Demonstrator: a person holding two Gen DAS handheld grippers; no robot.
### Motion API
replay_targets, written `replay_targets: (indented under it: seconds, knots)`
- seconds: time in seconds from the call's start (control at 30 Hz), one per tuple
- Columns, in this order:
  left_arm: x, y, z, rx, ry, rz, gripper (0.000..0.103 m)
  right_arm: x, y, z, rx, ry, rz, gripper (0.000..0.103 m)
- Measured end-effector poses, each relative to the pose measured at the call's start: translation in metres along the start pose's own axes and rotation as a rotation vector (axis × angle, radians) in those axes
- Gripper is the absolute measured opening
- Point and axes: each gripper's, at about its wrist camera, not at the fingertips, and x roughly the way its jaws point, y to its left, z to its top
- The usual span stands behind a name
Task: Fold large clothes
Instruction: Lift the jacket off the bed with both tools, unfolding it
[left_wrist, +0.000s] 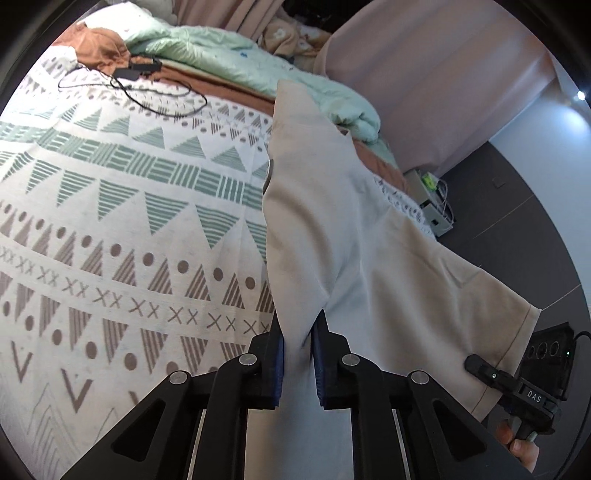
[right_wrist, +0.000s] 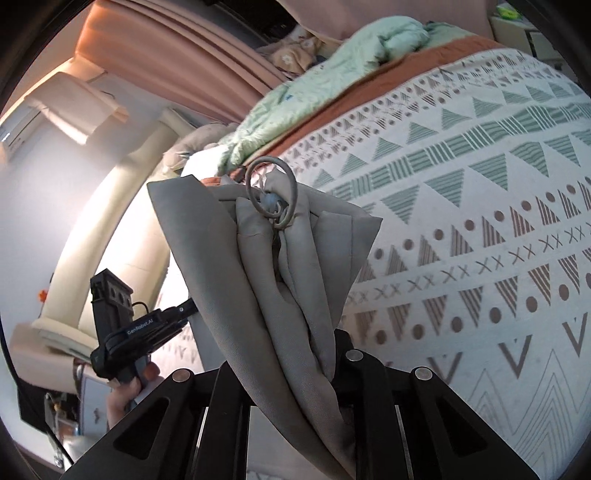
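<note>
I have the left gripper (left_wrist: 298, 345) nearly closed, its jaws pinching a fold of the beige garment (left_wrist: 351, 229), which hangs lifted above the bed (left_wrist: 110, 229) near its right edge. My right gripper (right_wrist: 325, 354) is clamped on a bunched grey-beige part of the same garment, with a metal ring (right_wrist: 271, 192) at the top of the bunch. A mint quilt (left_wrist: 207, 48) lies along the bed's far edge.

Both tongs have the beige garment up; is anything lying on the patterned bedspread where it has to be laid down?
Nothing visible on the near patterned bedspread under the beige garment. A black cable and green quilt lie at its far edge only.
</note>
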Motion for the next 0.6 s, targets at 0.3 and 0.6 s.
replay_targets:
  seconds: [0.3, 0.6]
  knots:
    - [-0.108, 0.019, 0.009, 0.008, -0.130, 0.012, 0.012, -0.009, 0.103, -0.025, -0.124, -0.053, 0.089, 0.015]
    - [-0.218, 0.075, 0.025, -0.007, -0.259, 0.047, 0.012, 0.019, 0.212, -0.048, -0.240, -0.028, 0.169, 0.015]
